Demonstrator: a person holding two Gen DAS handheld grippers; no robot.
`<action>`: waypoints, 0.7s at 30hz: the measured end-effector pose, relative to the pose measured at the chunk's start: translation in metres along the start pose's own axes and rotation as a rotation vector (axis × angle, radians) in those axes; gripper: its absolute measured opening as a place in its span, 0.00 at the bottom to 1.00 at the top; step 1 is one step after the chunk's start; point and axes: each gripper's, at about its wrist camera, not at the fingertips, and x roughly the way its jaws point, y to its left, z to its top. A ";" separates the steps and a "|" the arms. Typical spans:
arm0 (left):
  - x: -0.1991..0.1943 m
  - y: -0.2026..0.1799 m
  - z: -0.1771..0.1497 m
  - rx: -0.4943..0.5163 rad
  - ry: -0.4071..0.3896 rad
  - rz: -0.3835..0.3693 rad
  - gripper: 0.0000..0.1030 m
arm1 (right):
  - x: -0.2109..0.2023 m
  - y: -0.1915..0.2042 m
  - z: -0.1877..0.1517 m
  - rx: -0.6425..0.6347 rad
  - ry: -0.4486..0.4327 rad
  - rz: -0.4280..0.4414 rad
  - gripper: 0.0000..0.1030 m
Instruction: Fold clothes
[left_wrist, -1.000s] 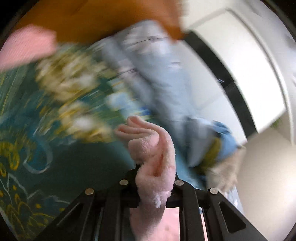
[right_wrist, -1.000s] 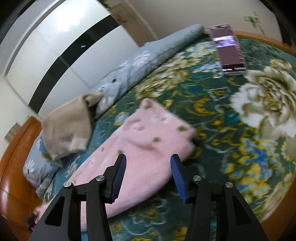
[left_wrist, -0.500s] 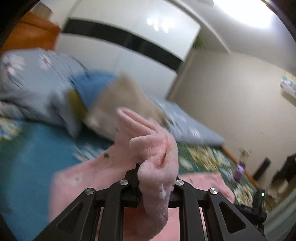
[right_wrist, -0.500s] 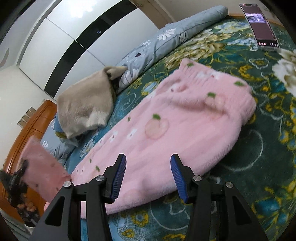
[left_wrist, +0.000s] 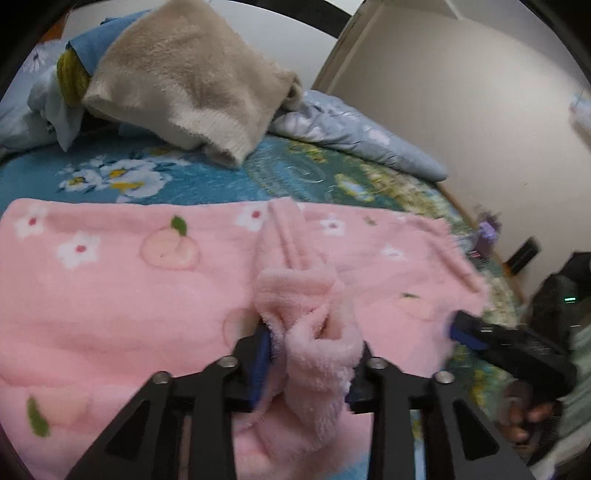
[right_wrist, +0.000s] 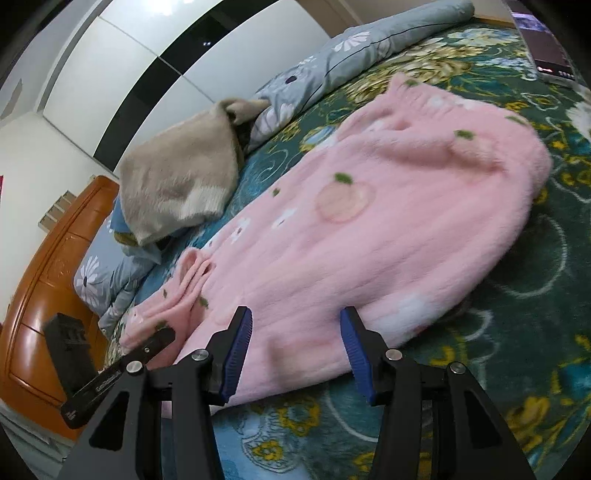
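- My left gripper (left_wrist: 308, 354) has just been opening its jaws; a bunched fold of the pink fleece garment (left_wrist: 122, 295) sits loosely between them.
- My right gripper (right_wrist: 295, 347) stands spread, empty, over the garment's near edge.
- The garment lies flat on the floral bedspread (right_wrist: 517, 332).
- At eleven o'clock, a beige sweater (right_wrist: 173, 181) rests on the grey-blue quilt (right_wrist: 354, 51).

Left gripper (left_wrist: 308, 354) fingers have just been opening; right gripper (right_wrist: 295, 350) fingers parted.
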 end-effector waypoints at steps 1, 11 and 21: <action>-0.010 0.002 -0.001 -0.003 -0.010 -0.028 0.48 | 0.002 0.004 0.000 -0.005 0.003 0.009 0.50; -0.123 0.072 -0.045 0.191 -0.172 0.408 0.64 | 0.046 0.067 -0.005 -0.062 0.092 0.157 0.55; -0.110 0.108 -0.076 0.196 -0.087 0.517 0.64 | 0.074 0.147 0.006 -0.283 0.150 0.149 0.55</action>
